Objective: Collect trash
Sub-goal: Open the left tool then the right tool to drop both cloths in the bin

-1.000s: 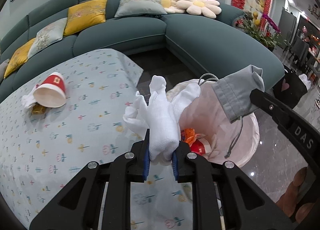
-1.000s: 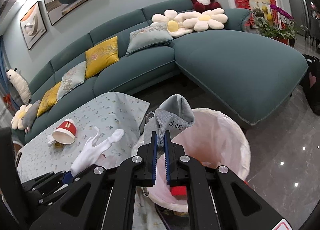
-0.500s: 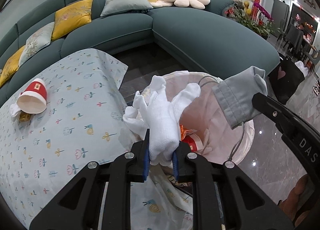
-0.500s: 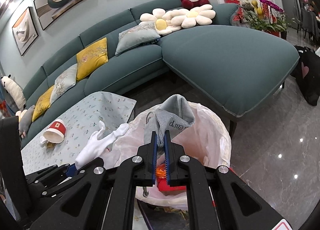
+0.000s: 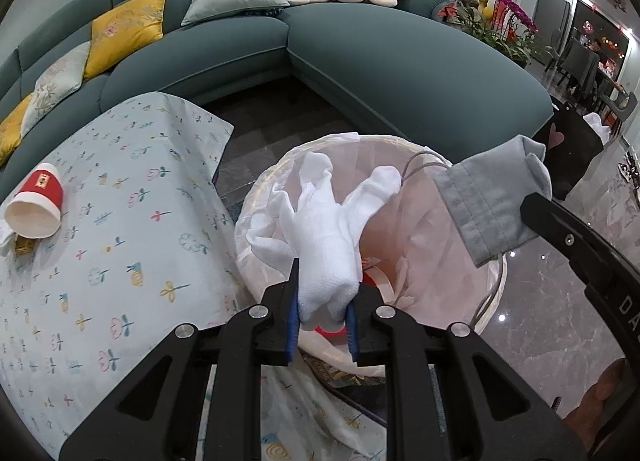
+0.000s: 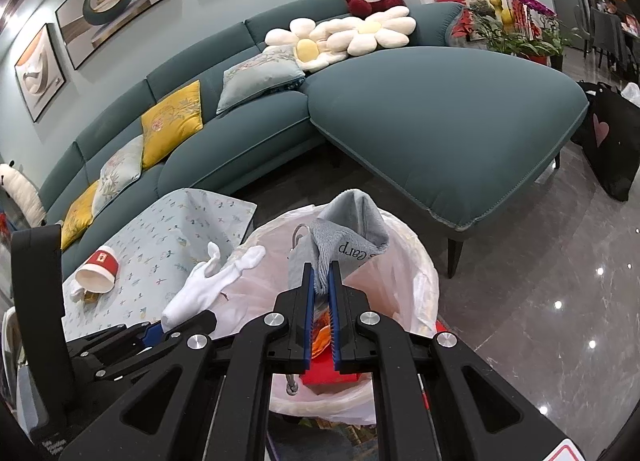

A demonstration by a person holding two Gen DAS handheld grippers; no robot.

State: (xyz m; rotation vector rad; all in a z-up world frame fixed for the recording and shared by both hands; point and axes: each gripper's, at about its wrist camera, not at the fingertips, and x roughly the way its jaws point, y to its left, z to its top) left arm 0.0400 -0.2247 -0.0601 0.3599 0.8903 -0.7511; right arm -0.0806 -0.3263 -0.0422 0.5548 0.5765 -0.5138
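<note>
My left gripper point(image 5: 322, 301) is shut on a white glove point(image 5: 324, 237) and holds it over the near rim of the trash bin point(image 5: 496, 285), which is lined with a pale bag. My right gripper point(image 6: 321, 281) is shut on a grey sock point(image 6: 352, 233) and holds it over the bin's opening point(image 6: 420, 273). The sock also shows in the left wrist view point(image 5: 492, 205), the glove in the right wrist view point(image 6: 204, 285). Red and orange trash lies inside the bin point(image 6: 324, 377).
A table with a floral cloth point(image 5: 100, 245) stands left of the bin. On it a red and white paper cup point(image 5: 36, 209) lies on its side beside a small wrapper. A teal sofa point(image 5: 400, 61) curves behind. A black bag point(image 6: 612, 141) stands on the glossy floor at right.
Both grippers have moved from beside the table to over the bin, each still holding its item. The bin now sits closer and more centred under them.
</note>
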